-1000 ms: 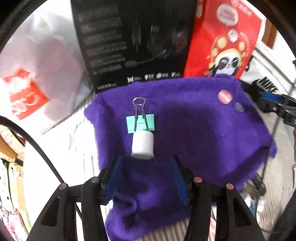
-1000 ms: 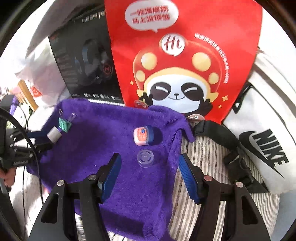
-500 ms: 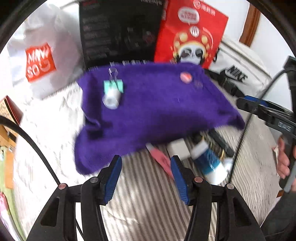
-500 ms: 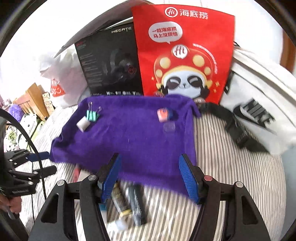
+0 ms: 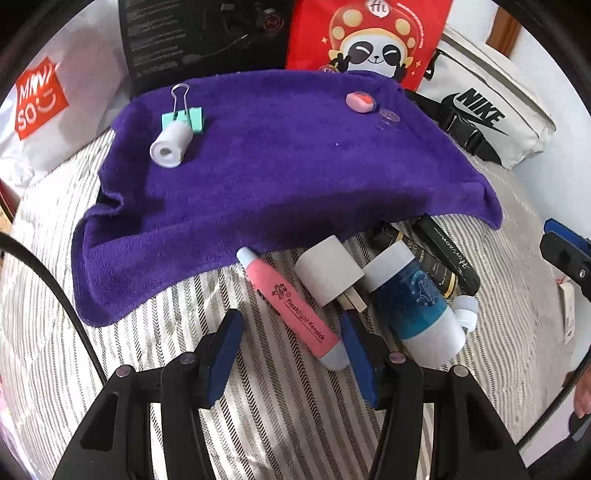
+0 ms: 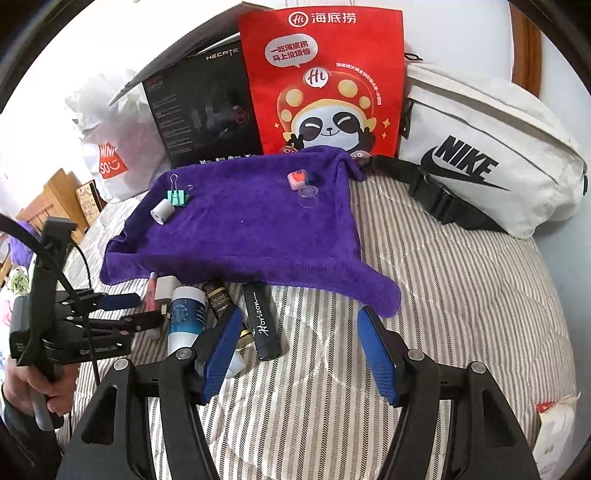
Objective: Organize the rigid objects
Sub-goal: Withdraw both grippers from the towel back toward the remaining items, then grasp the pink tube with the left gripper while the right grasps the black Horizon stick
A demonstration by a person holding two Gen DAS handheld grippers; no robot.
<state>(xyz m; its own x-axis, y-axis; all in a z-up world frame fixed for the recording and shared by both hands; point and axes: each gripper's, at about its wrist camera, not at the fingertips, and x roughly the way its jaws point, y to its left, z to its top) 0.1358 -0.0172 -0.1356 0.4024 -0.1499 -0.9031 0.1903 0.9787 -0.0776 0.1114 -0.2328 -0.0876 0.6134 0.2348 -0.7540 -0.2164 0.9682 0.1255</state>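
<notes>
I see my left claw [image 5: 291,354] wide, empty, pink flashlight [image 5: 291,304] between its fingers, right claw [image 6: 301,352] wide, empty, purple towel [image 6: 251,236] ahead

Bed surface: quilted cover [image 6: 461,288] in grey-and-white stripes, filling the foreground. Rear boundary: plain white wall [image 6: 461,33], with a brown wooden frame edge [image 6: 526,40] at upper right; propped along it stand a white shopping bag [image 6: 110,147], a black headset box [image 6: 199,118], a red panda-print bag [image 6: 325,74] and a white waist bag [image 6: 487,147]. Far left: wooden furniture [image 6: 48,199], partly cropped; lighting bright and even.
</notes>
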